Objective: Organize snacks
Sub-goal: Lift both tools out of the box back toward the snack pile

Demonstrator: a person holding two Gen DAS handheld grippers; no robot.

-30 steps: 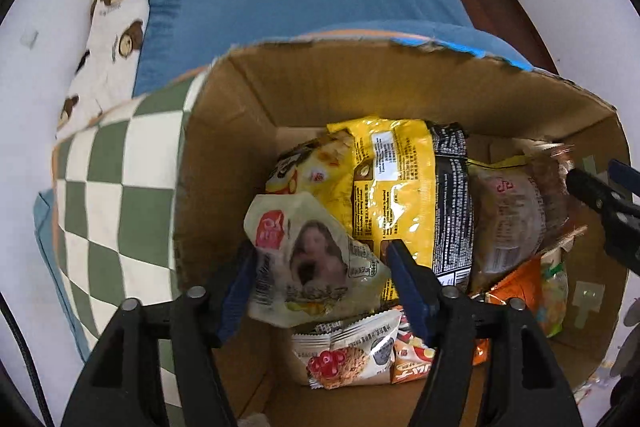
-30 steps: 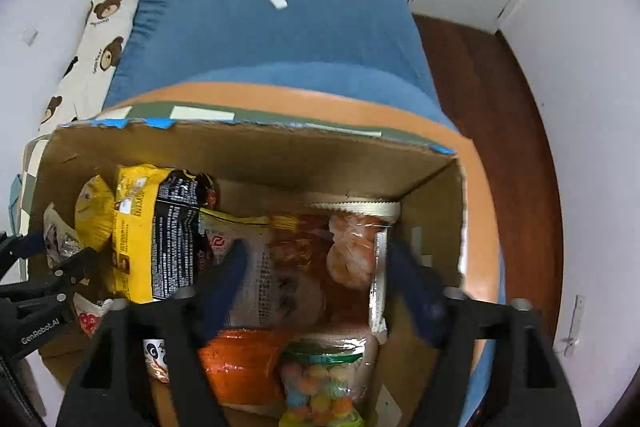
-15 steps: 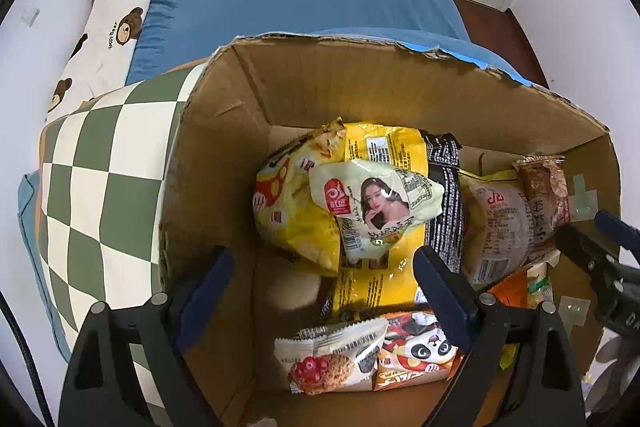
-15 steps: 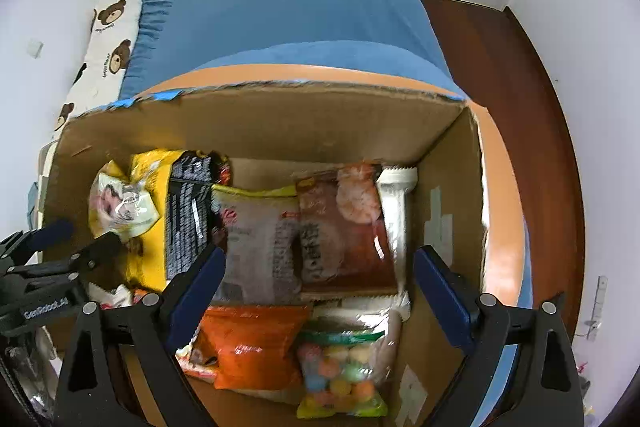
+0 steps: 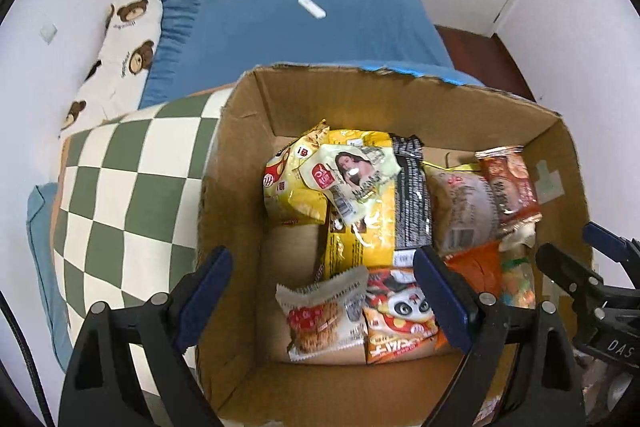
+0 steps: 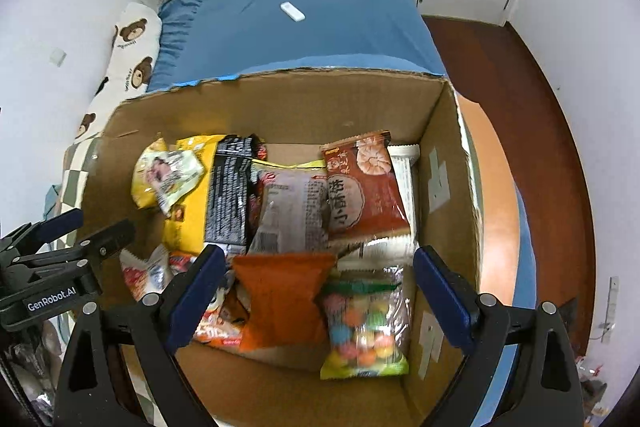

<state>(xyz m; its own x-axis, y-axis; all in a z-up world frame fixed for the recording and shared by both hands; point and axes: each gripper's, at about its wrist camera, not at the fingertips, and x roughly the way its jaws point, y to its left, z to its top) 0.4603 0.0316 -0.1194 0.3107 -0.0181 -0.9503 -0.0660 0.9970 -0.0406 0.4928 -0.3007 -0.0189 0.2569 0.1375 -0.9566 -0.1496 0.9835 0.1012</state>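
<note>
An open cardboard box (image 5: 240, 163) (image 6: 360, 95) holds several snack packets. A pale packet with a woman's face (image 5: 352, 171) (image 6: 172, 175) lies on top of a yellow bag (image 5: 360, 235) at the back left. A red shrimp-cracker bag (image 6: 360, 187), an orange bag (image 6: 280, 299) and a bag of coloured candy (image 6: 364, 323) lie on the right. A panda packet (image 5: 400, 315) and a cookie packet (image 5: 324, 315) lie in front. My left gripper (image 5: 324, 295) is open and empty above the box's front left. My right gripper (image 6: 316, 291) is open and empty above the front right.
The box stands on an orange surface (image 6: 496, 211) beside a green checked cushion (image 5: 120, 195). Behind it is a bed with a blue sheet (image 6: 300, 27), a small white remote (image 6: 292, 11) and a bear-print pillow (image 5: 124, 43). Dark wooden floor (image 6: 520, 75) lies to the right.
My left gripper opened and let go of the pale packet, which now rests on the yellow bag. Both grippers have pulled back and up from the box, and both jaws stand wider.
</note>
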